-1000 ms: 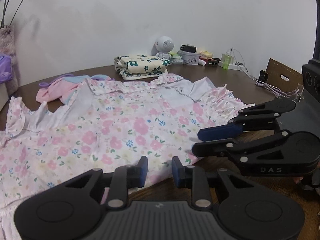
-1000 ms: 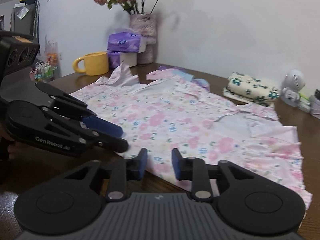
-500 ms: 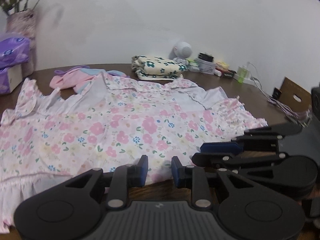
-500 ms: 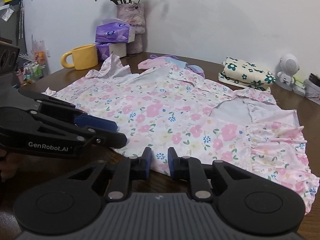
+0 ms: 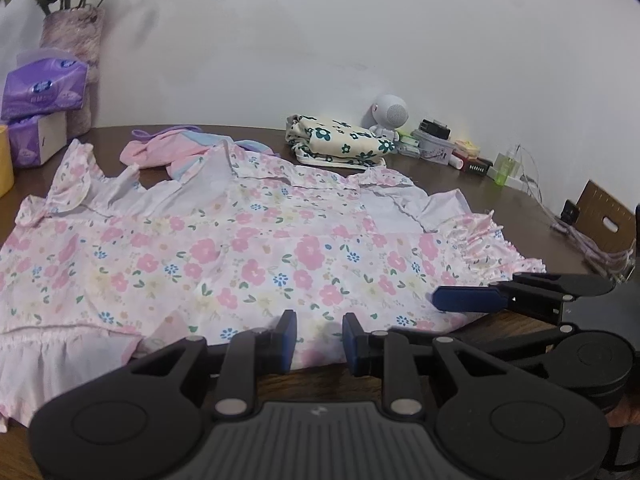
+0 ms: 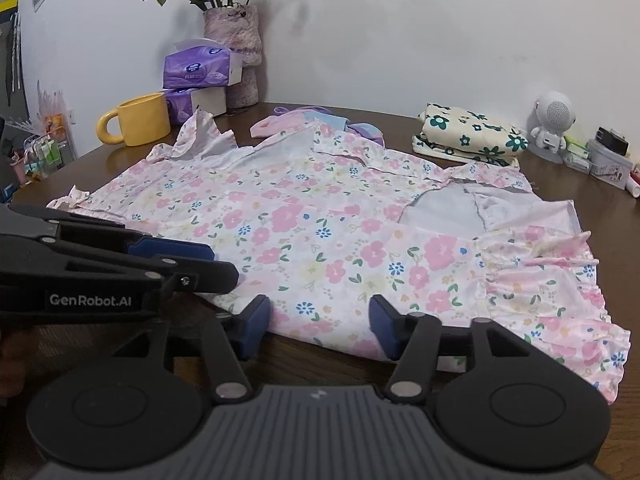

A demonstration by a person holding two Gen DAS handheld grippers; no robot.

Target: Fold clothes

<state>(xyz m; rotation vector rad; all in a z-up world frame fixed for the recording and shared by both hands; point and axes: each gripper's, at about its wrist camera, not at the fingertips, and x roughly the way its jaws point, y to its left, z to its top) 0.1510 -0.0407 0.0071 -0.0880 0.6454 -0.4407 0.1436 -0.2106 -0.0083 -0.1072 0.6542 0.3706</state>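
Observation:
A pink floral dress lies spread flat on the brown table, with its hem at the near edge. My left gripper hovers at the hem with a narrow gap, its jaws opening slightly; the pads do not press the cloth. In the right wrist view it comes in from the left. My right gripper is at the hem further right, its jaws opening wide, and the dress edge lies loose between them. The right gripper also shows low on the right of the left wrist view.
A folded cream floral garment and a pink and blue garment lie behind the dress. At the back left stand a yellow mug, purple tissue packs and a vase. A white speaker and cables sit at the back right.
The right gripper's jaws have spread from a narrow gap to wide apart over the hem. Both views have rolled a little; the left one now takes in the tissue packs and vase.

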